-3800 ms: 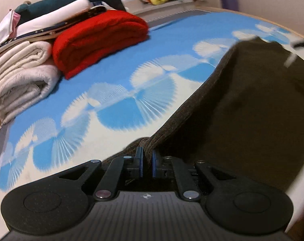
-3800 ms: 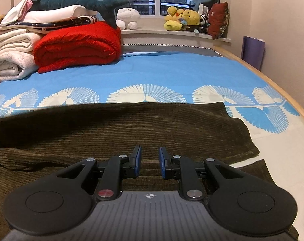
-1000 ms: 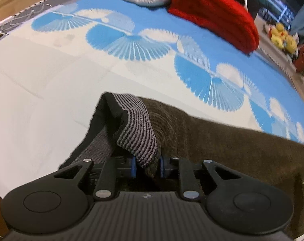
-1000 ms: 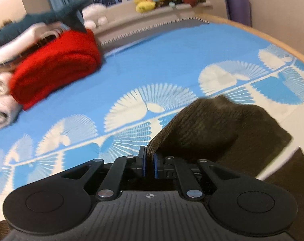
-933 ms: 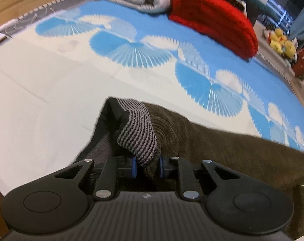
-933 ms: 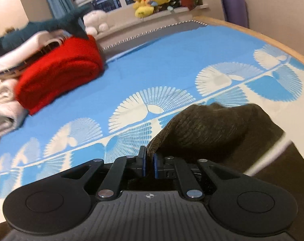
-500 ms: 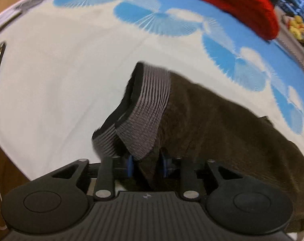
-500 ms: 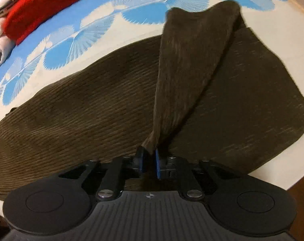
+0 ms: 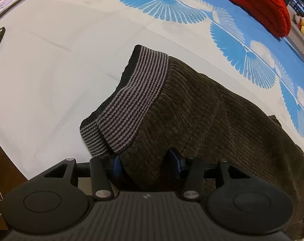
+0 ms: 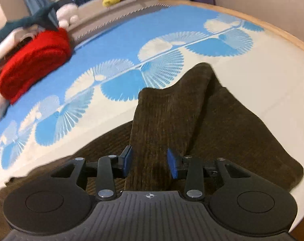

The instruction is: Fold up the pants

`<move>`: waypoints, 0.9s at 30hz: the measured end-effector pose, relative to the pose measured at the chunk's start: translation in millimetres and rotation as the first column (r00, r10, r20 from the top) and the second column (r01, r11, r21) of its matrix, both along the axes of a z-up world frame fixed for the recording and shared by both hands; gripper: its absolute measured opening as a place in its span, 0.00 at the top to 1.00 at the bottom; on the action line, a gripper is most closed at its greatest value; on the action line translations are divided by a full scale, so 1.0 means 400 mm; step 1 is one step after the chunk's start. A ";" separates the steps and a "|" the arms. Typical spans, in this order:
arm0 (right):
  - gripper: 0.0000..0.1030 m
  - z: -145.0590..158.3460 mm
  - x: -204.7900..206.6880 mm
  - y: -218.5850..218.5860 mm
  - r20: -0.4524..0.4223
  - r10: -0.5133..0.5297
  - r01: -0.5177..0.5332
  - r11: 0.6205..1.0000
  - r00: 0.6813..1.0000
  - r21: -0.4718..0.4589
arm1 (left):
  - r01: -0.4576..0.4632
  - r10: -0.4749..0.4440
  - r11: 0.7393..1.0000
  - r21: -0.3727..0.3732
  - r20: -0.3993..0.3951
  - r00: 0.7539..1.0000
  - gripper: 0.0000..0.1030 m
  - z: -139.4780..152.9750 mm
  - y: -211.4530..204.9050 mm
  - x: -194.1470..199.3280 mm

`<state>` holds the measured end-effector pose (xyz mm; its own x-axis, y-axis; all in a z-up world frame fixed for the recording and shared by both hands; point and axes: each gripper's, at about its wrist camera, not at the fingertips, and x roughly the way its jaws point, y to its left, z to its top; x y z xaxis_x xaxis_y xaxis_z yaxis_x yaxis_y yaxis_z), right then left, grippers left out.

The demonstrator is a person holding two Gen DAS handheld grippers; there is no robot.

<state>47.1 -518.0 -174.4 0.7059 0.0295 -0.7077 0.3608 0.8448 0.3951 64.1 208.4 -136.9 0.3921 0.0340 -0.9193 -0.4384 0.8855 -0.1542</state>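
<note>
Basically we had the pants (image 9: 202, 116) lying across the bed (image 9: 51, 64) near its front edge, long axis running side to side between our two hands, waistband (image 9: 132, 100) end at the left claw (image 9: 145, 161), leg end at the right claw (image 10: 149, 161). Left claw's jaws had just been opening and stood apart, a fold of brown corduroy below the striped waistband still sat between them; the left pad looked about touching it, the right pad was clear, no clamp. Right claw's jaws had just been opening too, apart, with a raised ridge of leg fabric (image 10: 168, 110) running straight ahead from between them; pads didn't press it. So each claw sat right at its own end of the cloth, pointing down at it, fabric loose in both. We judged both ends as being let go after a fold; the next move probably turned on that side-to-side axis, bringing one end over toward the other. Red blanket (image 10: 33, 64) lay well apart at the far side
</note>
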 end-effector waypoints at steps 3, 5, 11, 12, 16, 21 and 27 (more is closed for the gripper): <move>0.51 -0.018 0.042 0.055 -0.051 0.088 -0.093 0.991 0.995 -0.096 | -0.009 0.009 1.000 0.005 -0.005 1.000 0.48 -0.002 -0.001 0.008; 0.51 -0.033 0.070 0.085 -0.091 0.133 -0.145 0.978 0.987 -0.147 | -0.016 0.016 1.000 0.006 -0.008 1.000 0.48 -0.002 0.001 0.012; 0.51 -0.062 0.143 0.158 -0.188 0.180 -0.229 0.929 0.966 -0.291 | -0.024 0.024 1.000 0.018 -0.004 1.000 0.53 0.002 -0.002 0.028; 0.54 -0.065 0.148 0.175 -0.210 0.182 -0.245 0.911 0.961 -0.333 | -0.020 0.020 1.000 0.022 -0.001 1.000 0.58 0.004 -0.004 0.031; 0.93 -0.044 0.150 0.194 -0.215 0.170 -0.250 0.867 0.962 -0.430 | -0.022 0.021 0.999 0.035 0.049 0.999 0.86 0.029 -0.011 0.040; 1.00 0.145 -0.031 0.000 0.288 -0.220 0.253 0.964 0.932 -0.083 | -0.106 0.096 0.994 0.012 0.338 0.936 0.89 0.147 0.016 -0.002; 1.00 -0.025 -0.202 -0.153 -0.167 -0.334 0.355 0.928 0.928 0.116 | -0.146 0.149 0.989 -0.032 0.156 0.976 0.89 0.081 0.052 -0.010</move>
